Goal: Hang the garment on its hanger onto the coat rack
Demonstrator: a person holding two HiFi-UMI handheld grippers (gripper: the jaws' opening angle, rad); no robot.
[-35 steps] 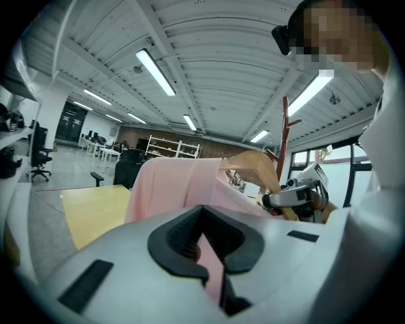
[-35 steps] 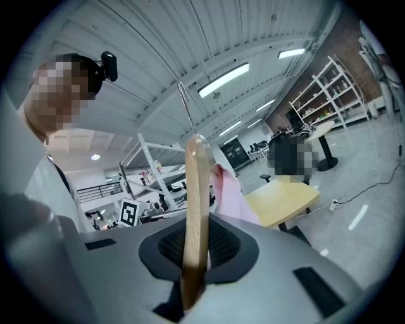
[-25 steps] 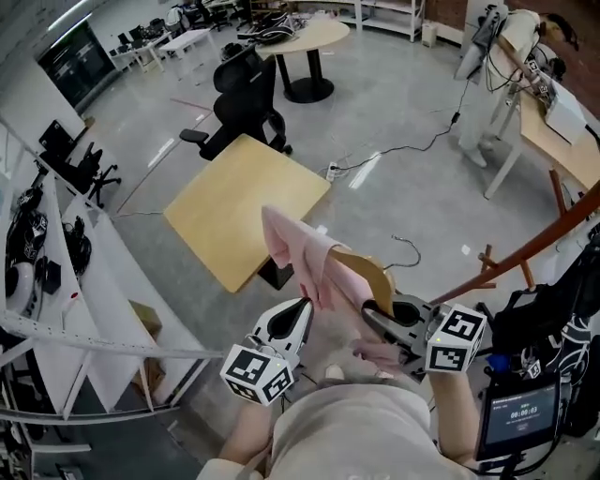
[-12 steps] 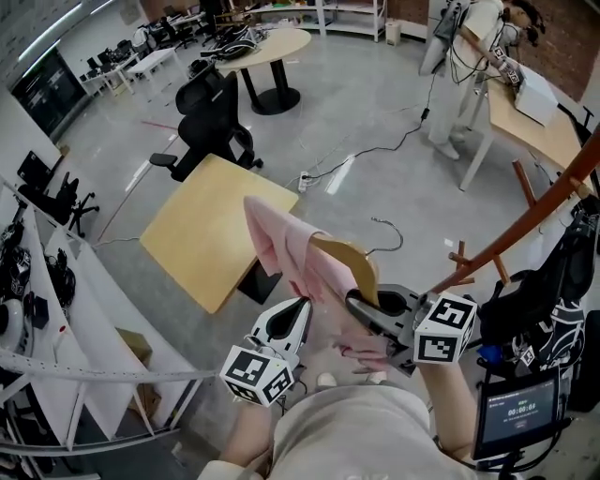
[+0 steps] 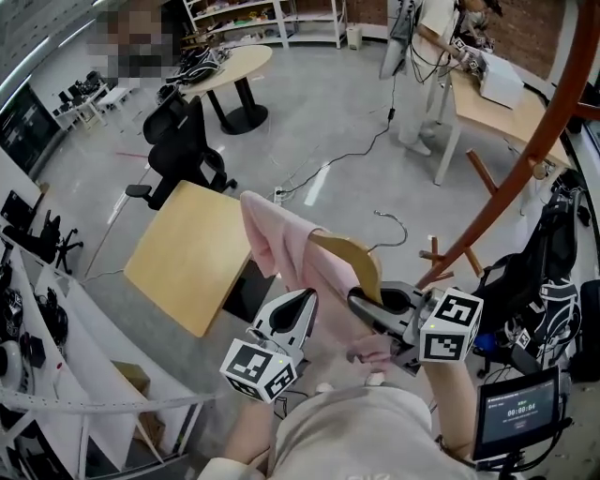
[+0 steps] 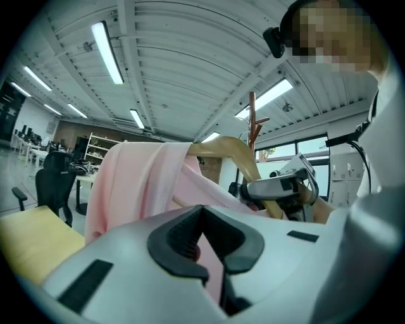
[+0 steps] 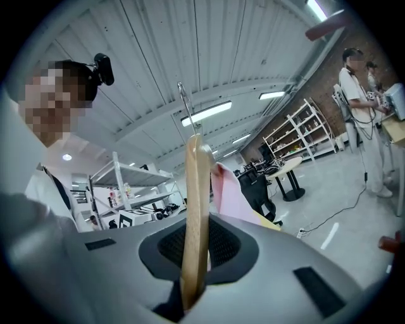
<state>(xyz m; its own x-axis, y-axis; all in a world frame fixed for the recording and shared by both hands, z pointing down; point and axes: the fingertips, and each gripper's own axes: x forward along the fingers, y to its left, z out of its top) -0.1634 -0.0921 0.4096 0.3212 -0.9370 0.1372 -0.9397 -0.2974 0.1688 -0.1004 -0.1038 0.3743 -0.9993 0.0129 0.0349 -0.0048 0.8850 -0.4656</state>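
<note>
Fingers (image 7: 229, 250) of the right gripper (image 5: 364, 302) clamp the wooden hanger (image 5: 361, 262); the left gripper (image 5: 298, 309) pinches the pink garment (image 5: 272, 234), near the coat rack (image 5: 530, 150).

The floor (image 5: 356, 103) is grey and shiny. A square wood table (image 5: 187, 253) stands on it, with a black chair (image 5: 183, 141) behind. Farther back are a round table (image 5: 230, 64) and white shelves (image 5: 309, 19). Long lights (image 6: 106, 43) glow on the ceiling (image 6: 190, 50).
</note>
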